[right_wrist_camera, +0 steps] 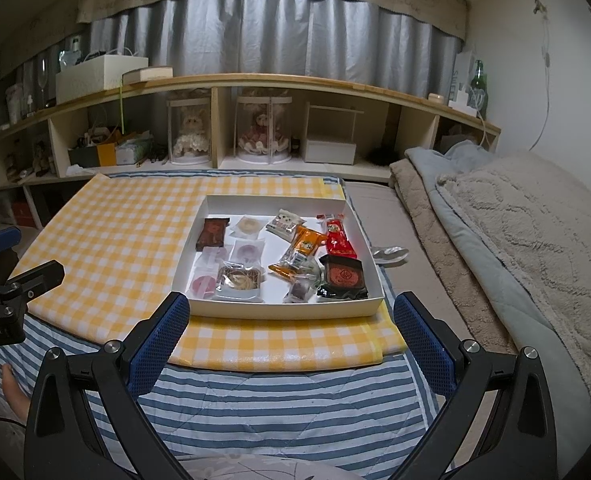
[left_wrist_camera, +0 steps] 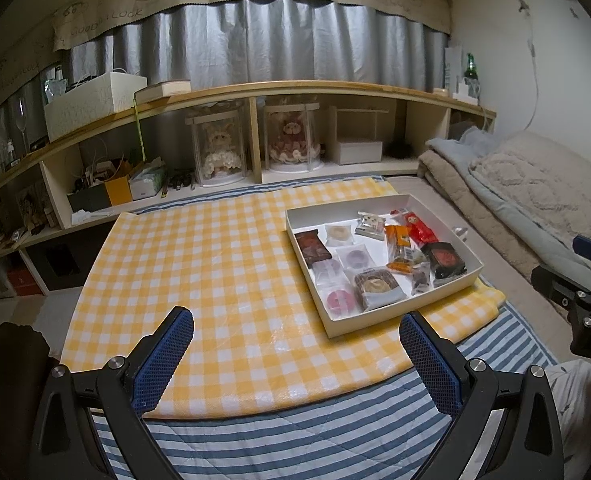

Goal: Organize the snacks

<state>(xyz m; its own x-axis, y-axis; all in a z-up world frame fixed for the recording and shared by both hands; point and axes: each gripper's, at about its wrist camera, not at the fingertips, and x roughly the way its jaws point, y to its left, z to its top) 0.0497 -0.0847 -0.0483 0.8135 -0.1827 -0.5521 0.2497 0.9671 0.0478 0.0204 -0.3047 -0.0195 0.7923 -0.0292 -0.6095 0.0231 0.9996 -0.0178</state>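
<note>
Yellow checked worktop [left_wrist_camera: 215, 260] bare ahead of left tongs [left_wrist_camera: 296, 334], open room to its far edge. White box [right_wrist_camera: 283, 310] of snacks [right_wrist_camera: 295, 256] just beyond right tongs [right_wrist_camera: 286, 318], near worktop's right edge. Foil wrapper [right_wrist_camera: 391, 254] beside box plain only from right wrist. Both tongs wide apart, holding nothing.

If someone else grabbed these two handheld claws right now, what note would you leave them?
Left gripper: jaws open, empty, above the near edge of the checked cloth.
Right gripper: jaws open, empty, facing the white box.
Snacks: all lie loose in the box, among them a red packet, an orange packet and a dark packet.
Done: nothing picked up.
Left: sorting the snacks.
</note>
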